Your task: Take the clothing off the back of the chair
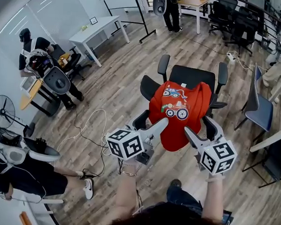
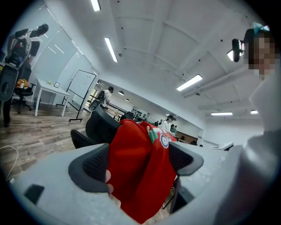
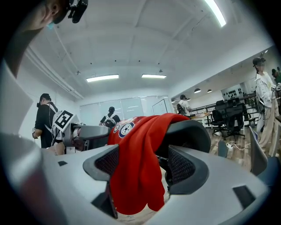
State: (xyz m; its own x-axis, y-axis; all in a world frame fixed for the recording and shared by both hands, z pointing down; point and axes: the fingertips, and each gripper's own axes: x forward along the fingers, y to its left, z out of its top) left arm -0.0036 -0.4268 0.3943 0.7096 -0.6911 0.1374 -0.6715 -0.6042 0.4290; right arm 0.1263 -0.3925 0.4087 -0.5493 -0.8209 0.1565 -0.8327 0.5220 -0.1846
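Observation:
A red shirt (image 1: 178, 111) with a truck print hangs over the back of a black office chair (image 1: 191, 77), right in front of me. My left gripper (image 1: 161, 125) reaches the shirt's left side. My right gripper (image 1: 190, 133) is at its lower right side. In the left gripper view the red shirt (image 2: 140, 176) hangs between the wide-apart jaws of the left gripper (image 2: 138, 162). In the right gripper view the shirt (image 3: 136, 145) drapes over the chair back (image 3: 189, 132) and lies between the spread jaws of the right gripper (image 3: 138, 165). Neither pair of pads presses the cloth.
A blue chair (image 1: 260, 109) stands to the right. A white table (image 1: 95, 29) is at the back left. A cable (image 1: 90, 130) loops on the wooden floor left of the chair. People sit at the left, and one person's leg and shoe (image 1: 87, 187) lie near my feet.

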